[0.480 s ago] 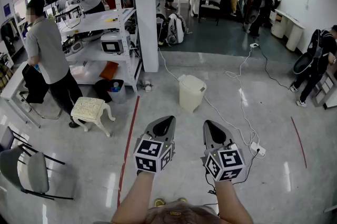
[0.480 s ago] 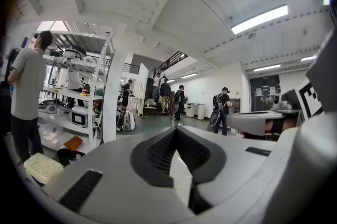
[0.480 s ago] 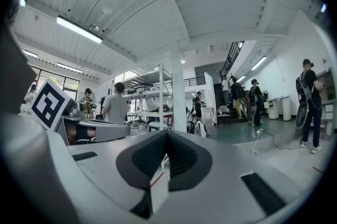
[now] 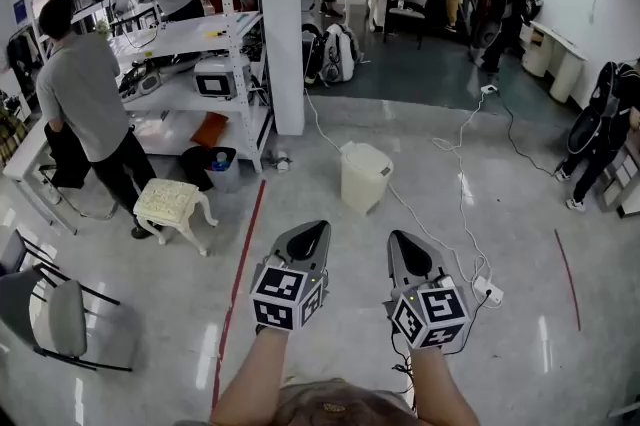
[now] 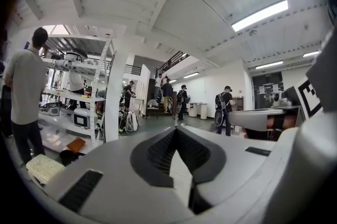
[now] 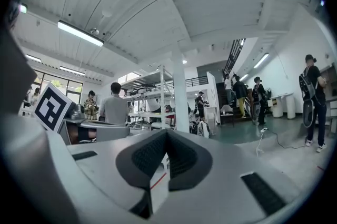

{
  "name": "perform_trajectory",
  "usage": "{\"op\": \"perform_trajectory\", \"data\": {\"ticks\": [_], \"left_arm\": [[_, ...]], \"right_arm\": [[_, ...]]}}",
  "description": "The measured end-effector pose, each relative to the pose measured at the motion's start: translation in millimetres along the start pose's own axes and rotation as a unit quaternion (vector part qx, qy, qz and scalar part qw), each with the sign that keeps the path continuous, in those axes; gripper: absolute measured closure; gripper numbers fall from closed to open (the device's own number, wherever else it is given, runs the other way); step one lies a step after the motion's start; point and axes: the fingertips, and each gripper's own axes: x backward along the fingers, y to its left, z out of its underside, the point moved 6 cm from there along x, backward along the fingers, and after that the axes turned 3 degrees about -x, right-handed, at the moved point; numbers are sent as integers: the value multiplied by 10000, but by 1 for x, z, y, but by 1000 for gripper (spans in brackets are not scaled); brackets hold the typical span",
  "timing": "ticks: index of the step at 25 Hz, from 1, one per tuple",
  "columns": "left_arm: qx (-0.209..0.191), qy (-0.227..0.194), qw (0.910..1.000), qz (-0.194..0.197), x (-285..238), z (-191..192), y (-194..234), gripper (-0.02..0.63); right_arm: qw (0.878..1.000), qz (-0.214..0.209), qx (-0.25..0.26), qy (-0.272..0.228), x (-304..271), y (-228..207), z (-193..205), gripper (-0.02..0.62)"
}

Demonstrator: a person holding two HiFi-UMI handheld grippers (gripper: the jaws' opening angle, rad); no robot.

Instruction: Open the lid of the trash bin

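The trash bin [image 4: 364,178] is a cream plastic bin with its lid down, standing on the grey floor a little way ahead, just right of the white pillar. My left gripper [image 4: 320,226] and right gripper [image 4: 397,235] are held side by side in the air, short of the bin and pointing toward it. Neither touches it. In the left gripper view the left gripper [image 5: 175,131] has its jaw tips together with nothing held. In the right gripper view the right gripper [image 6: 166,133] looks the same. I cannot make out the bin in either gripper view.
A white pillar [image 4: 283,24] and metal shelving [image 4: 190,64] stand left of the bin. A cream stool [image 4: 172,205] and a grey chair [image 4: 55,314] sit at the left. White cables and a power strip [image 4: 488,290] lie right of the bin. A red floor line [image 4: 240,279] runs nearby. Several people stand around.
Both grippers keep the same pose and stay shut. The head view has shifted slightly, and the person by the shelving has turned a little.
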Motion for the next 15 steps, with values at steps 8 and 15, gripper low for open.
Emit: {"op": "perform_trajectory", "data": {"ticks": [8,15], "left_arm": [[55,-36,9999,-138,-9,3,-1,614],[7,40,9999,-140,-40,12,17,614]], "right_arm": [[9998,-158,-106,-19,-4,-20,4,568],[9996,-184,-193,31,-29,-35,12,568]]}}
